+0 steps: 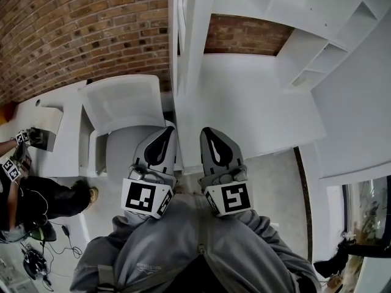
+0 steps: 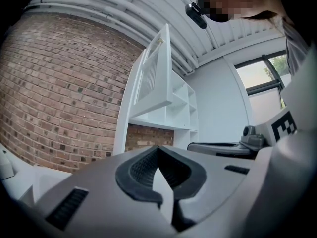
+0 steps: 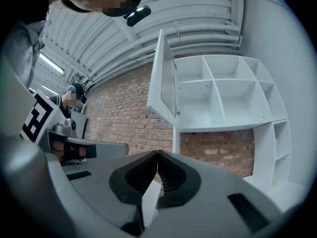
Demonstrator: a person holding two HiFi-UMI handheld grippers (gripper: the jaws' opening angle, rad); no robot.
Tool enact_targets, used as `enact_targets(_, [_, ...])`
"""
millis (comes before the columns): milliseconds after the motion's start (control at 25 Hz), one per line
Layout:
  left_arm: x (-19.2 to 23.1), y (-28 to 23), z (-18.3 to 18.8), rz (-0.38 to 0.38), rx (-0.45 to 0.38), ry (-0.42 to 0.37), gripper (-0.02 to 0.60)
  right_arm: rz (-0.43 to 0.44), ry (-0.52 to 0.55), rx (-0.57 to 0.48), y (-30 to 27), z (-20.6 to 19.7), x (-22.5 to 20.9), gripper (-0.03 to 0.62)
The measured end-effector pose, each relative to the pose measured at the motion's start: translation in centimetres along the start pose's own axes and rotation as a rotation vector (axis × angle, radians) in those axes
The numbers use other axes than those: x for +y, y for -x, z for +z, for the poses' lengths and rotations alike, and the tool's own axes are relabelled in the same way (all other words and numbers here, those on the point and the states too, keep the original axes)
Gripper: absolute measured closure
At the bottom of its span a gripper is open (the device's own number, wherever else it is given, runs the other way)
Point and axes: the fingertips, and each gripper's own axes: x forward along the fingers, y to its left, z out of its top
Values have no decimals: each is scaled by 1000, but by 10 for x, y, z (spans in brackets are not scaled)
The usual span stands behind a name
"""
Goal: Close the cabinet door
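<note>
The white cabinet door point(image 3: 166, 78) stands open, swung out edge-on from the left side of the white wall cabinet point(image 3: 228, 95) with its open cubbies. The left gripper view shows the same door point(image 2: 154, 76) up high, ahead and a little right. From the head view I look up its edge point(image 1: 185, 35). My left gripper point(image 1: 167, 130) and right gripper point(image 1: 207, 130) are held side by side in front of my body, pointing level toward the cabinet and well short of the door. Both are shut with nothing between the jaws point(image 2: 158, 148) point(image 3: 157, 153).
A brick wall point(image 1: 73, 29) runs behind and left of the cabinet. A white worktop point(image 1: 256, 108) lies under the cubbies, and a white chair-like piece point(image 1: 119, 105) stands to the left. Another person point(image 1: 24, 194) with grippers is at the far left. A window point(image 2: 262, 73) is at the right.
</note>
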Motion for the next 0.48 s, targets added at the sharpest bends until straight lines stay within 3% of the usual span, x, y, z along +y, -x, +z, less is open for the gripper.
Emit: enact_targets(480, [6, -6, 22, 39, -38, -13, 580, 65, 21, -21, -17, 17, -2, 568])
